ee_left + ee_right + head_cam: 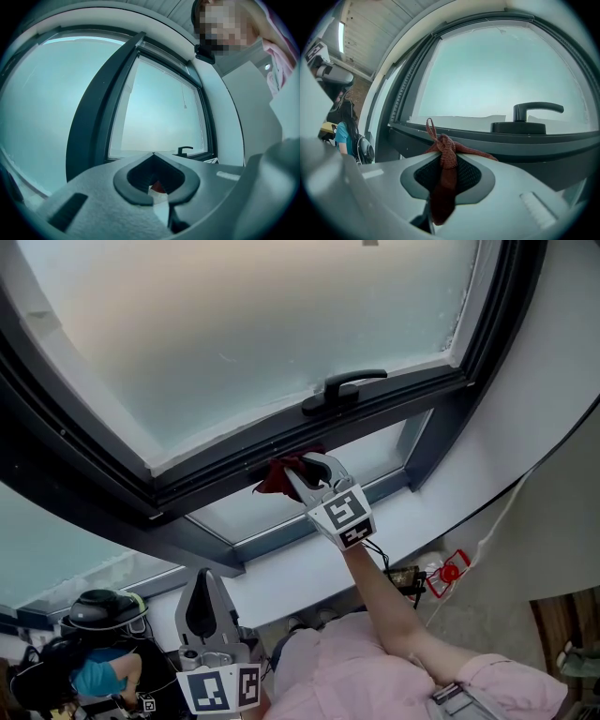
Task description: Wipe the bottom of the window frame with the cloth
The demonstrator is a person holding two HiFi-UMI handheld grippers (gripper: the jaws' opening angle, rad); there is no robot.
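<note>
One red cloth (pixel 279 476), clamped in our right gripper (pixel 305 472), is pressed to the window frame's bottom rail (pixel 206 486) below the handle (pixel 343 388). We judge wiping under way (no cleaned stretch tells apart). Only the head view shows the left gripper (pixel 207 607) held low; its own view shows jaws together, empty.
</note>
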